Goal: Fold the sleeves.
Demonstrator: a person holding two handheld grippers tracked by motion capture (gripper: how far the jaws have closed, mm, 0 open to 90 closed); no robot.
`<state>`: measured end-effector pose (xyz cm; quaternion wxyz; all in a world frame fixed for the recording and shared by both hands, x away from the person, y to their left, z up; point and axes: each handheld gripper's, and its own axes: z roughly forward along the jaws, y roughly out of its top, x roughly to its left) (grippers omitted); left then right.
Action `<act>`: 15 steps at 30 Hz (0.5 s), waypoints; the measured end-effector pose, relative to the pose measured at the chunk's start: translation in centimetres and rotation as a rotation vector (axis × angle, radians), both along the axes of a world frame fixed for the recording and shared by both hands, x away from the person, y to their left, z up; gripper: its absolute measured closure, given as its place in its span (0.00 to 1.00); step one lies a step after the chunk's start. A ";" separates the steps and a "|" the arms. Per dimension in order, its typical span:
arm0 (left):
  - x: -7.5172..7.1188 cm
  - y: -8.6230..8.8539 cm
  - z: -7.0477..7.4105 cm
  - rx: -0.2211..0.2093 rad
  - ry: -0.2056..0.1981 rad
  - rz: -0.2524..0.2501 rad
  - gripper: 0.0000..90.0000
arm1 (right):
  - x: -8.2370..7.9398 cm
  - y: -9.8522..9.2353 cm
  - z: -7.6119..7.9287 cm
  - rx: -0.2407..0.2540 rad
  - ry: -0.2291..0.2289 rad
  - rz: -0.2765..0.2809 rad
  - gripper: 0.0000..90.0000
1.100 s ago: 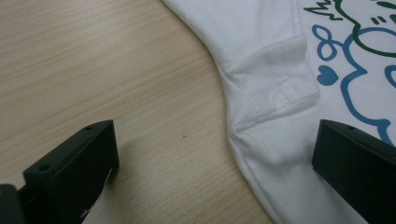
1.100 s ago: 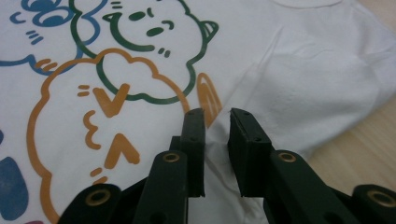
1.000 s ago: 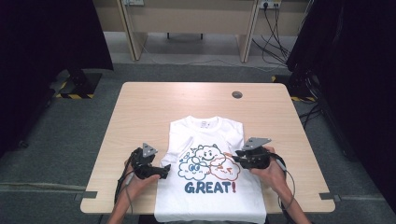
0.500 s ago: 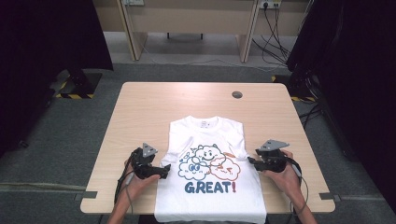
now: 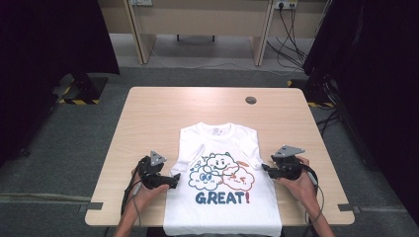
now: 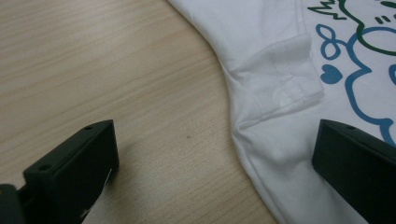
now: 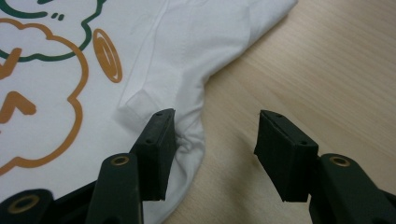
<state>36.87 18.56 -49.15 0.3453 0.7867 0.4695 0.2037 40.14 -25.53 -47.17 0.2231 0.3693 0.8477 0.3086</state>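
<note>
High view: white tee w/ "GREAT!" print lies flat, print up, at the desk's near edge, hem hanging just over it, collar toward the far edge. Sleeves look already folded in, so the sides run straight. Left gripper sits at the tee's left side, right gripper at its right side, both low over the desk & pointing inward. Left gripper view: fingers wide open, one over bare wood, the other over the print, w/ the tee's edge and tucked sleeve between, nothing pinched. Right gripper view: fingers abt half open, have just been opening; one rests on or just over the tee's edge, the other over wood, no cloth pinched. Step, by my read: betw. folds, lining up on both sides for the next grab. Next: close each pair on its side edge, catching all layers incl. tucked sleeve, then lift evenly so the fold stays square.
</note>
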 end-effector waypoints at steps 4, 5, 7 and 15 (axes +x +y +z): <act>0.0 0.0 0.0 0.000 -0.001 0.002 0.00 | 0.1 -0.5 0.6 -0.012 -0.007 -0.003 0.49; 0.0 0.0 0.0 0.000 -0.001 0.002 0.00 | 0.3 -0.5 0.9 0.009 -0.028 0.006 0.49; 0.0 0.0 0.0 0.000 -0.001 0.003 0.00 | 0.8 -0.1 1.6 0.040 -0.049 0.015 0.49; 0.0 0.0 0.0 0.000 -0.001 0.003 0.00 | 4.5 2.3 0.7 0.029 -0.011 0.023 0.45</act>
